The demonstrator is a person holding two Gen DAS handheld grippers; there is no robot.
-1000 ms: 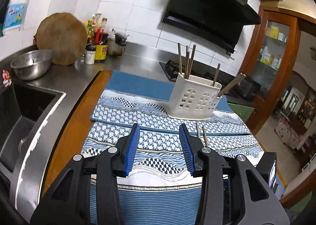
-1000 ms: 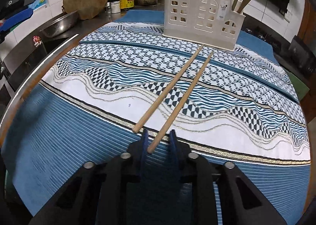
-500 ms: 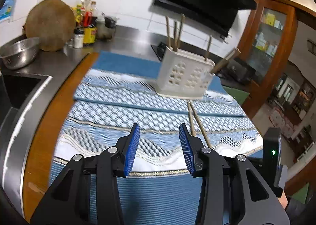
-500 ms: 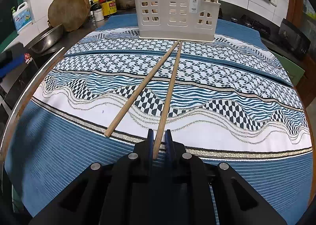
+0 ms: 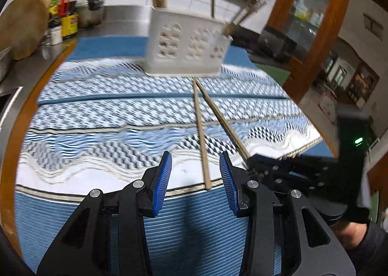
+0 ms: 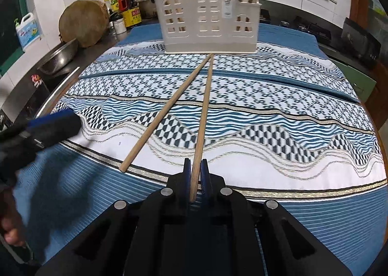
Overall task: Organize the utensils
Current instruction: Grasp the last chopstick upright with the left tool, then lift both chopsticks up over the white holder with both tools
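My right gripper (image 6: pixel 196 167) points steeply down, its jaws clamped on a chopstick (image 6: pixel 203 116). My left gripper (image 5: pixel 195 174) tilts down too, jaws partly apart, nothing pressed between its pads.

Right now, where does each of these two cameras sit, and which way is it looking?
Left wrist: sits on the left gripper, looking down across the patterned cloth at the loose chopstick and white holder; its open blue fingers show.
Right wrist: sits on the right gripper, facing the same holder; its fingers pinch the other chopstick.
Shared: cloth, holder, both chopsticks, and each other's gripper.
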